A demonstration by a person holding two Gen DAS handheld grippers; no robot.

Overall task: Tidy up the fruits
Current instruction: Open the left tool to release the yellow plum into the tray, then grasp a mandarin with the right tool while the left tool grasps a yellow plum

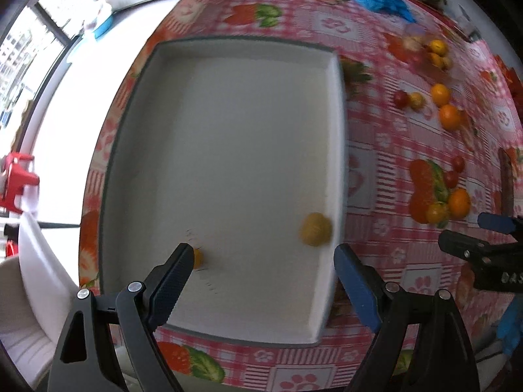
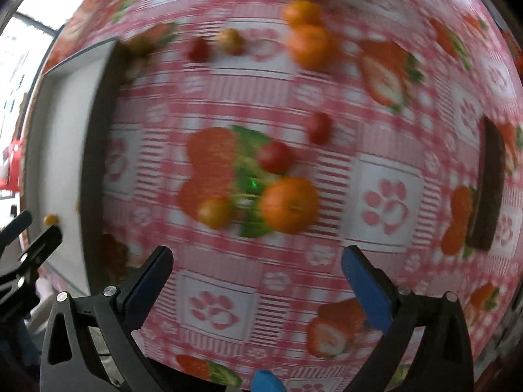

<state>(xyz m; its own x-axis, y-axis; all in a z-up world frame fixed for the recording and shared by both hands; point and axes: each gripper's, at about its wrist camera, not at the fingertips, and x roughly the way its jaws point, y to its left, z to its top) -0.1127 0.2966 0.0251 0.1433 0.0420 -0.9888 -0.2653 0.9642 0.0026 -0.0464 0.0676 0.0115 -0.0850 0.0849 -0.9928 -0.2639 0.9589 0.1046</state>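
Both claws wide open and empty, my left claw [image 1: 261, 271] hangs over the white tray [image 1: 338, 150] by a yellow fruit [image 1: 315, 229], while my right claw [image 2: 258, 271] should next close on the orange [image 2: 289, 204] mid-worktop.

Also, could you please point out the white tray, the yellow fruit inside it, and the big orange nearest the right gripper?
white tray [image 1: 228, 150]: left wrist view, bare floor.
yellow fruit [image 1: 315, 229]: left wrist view, centre.
big orange [image 2: 289, 204]: right wrist view, centre.

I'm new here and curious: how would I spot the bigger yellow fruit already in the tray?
Find the white tray on the pink strawberry tablecloth. Inside, against its right wall, lies the yellow fruit, larger than the tiny one by the left gripper.
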